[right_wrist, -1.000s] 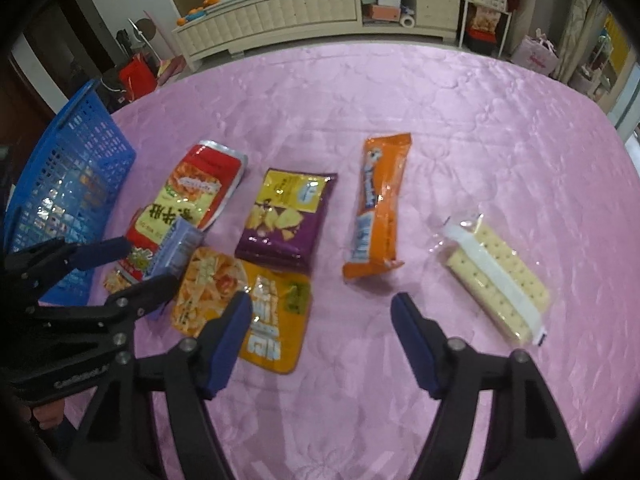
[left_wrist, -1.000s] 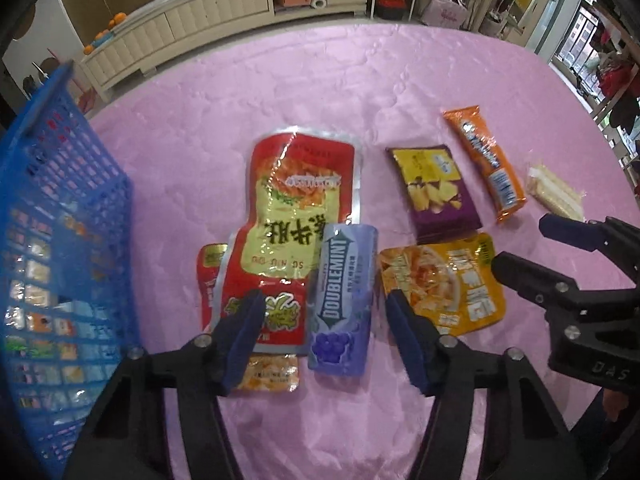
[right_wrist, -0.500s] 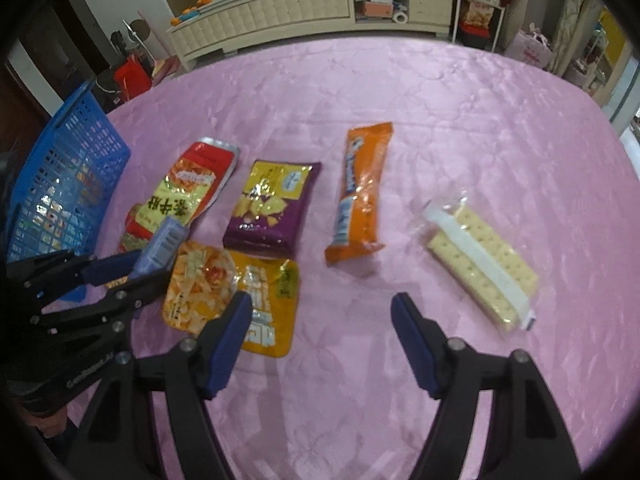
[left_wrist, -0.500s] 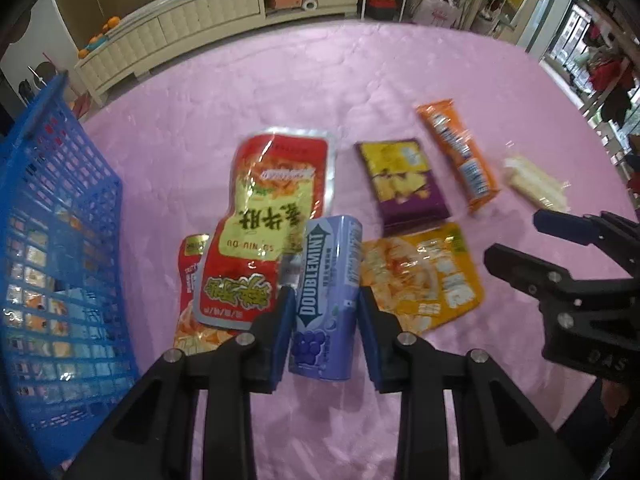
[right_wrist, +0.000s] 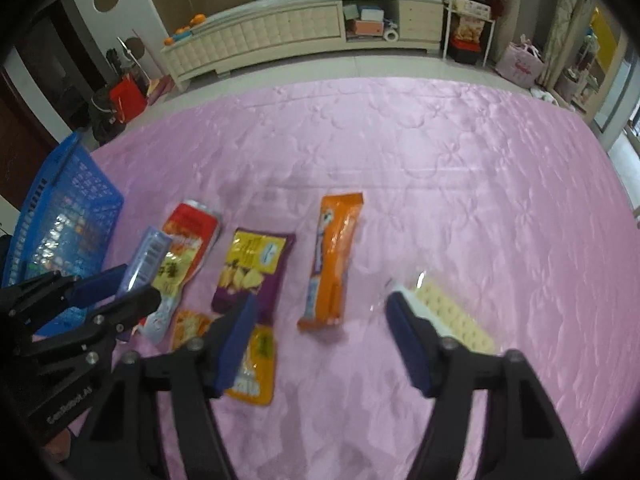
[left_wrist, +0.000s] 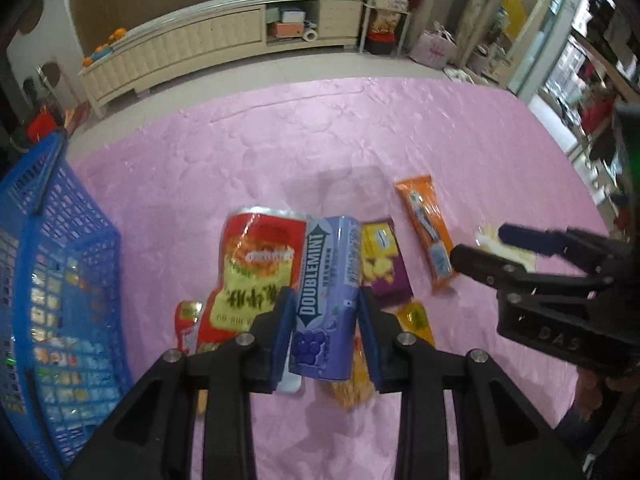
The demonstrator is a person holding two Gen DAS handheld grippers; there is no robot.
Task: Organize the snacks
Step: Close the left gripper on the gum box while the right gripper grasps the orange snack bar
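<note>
L gripper point(left_wrist: 325, 334) pinching gum point(left_wrist: 326, 300), so carry it level over to basket point(left_wrist: 52, 280) w/o snagging rim; R gripper point(right_wrist: 320, 344) spread, idle.

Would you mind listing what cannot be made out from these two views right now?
- Blue basket: contents unreadable in both views, behind the mesh wall; cut by the left edge.
- Yellow packet: print hidden by the right gripper finger.
- Cracker pack: mostly hidden behind the right gripper in the left wrist view.
- Small red packet: label blurred, partly covered.
</note>
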